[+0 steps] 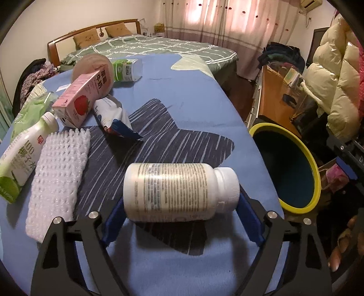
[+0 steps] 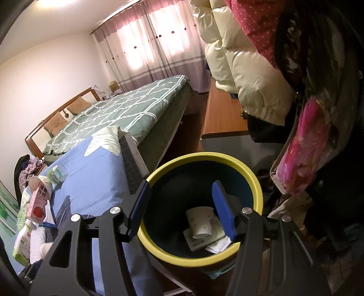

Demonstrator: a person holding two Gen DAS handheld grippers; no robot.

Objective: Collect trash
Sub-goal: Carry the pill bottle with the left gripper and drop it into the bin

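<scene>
Right wrist only — bin's (image 2: 250, 173) paper cup (image 2: 201, 220)

Daylight glows pink through the drawn sheer curtains (image 1: 218, 20), blowing out to white in patches. Light from above throws a dark, soft shadow under the white plastic pill bottle (image 1: 179, 191) onto the blue star-patterned cloth (image 1: 186, 95). The yellow-rimmed dark bin (image 2: 200, 159) stays murky inside. Both fisheye views curve straight lines and blacken at the corners; edges blur.
</scene>
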